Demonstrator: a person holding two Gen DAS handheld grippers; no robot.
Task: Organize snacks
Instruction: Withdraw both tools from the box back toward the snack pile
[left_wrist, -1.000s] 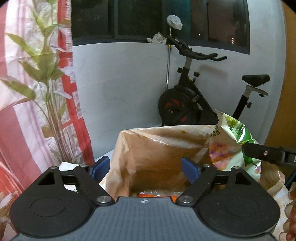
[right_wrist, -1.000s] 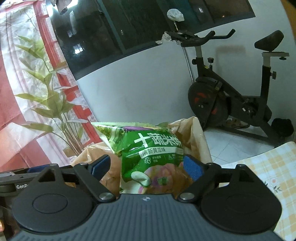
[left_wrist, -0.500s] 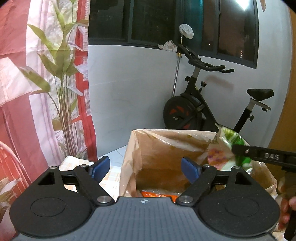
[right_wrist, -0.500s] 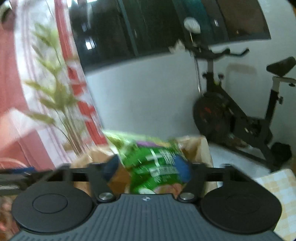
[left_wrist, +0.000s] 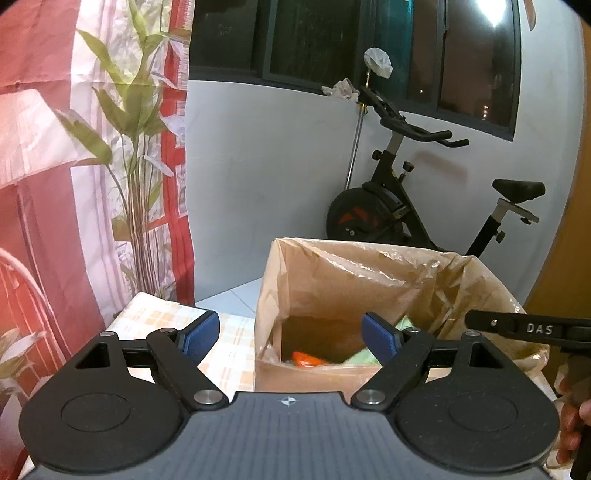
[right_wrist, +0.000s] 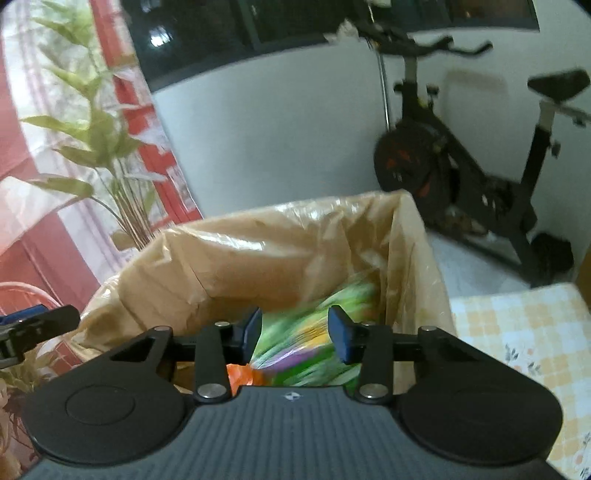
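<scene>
A cardboard box lined with clear plastic (left_wrist: 369, 280) stands on the checked tablecloth; it also shows in the right wrist view (right_wrist: 258, 251). Inside lie an orange packet (left_wrist: 304, 358) and a green snack bag (right_wrist: 314, 332), blurred, below and apart from the pads. My right gripper (right_wrist: 294, 334) hangs over the box mouth, jaws partly apart, holding nothing. My left gripper (left_wrist: 290, 334) is open and empty at the box's near left side. The right gripper's finger (left_wrist: 517, 326) shows over the box's right rim.
An exercise bike (left_wrist: 406, 206) stands on the floor behind the table. A red and white curtain with a plant print (left_wrist: 92, 166) hangs at the left. The checked tablecloth (right_wrist: 517, 332) extends to the right of the box.
The right gripper carried the green bag over the box, its jaws narrowed, then released it; the bag now lies inside. The left gripper drew back and rose, staying open.
</scene>
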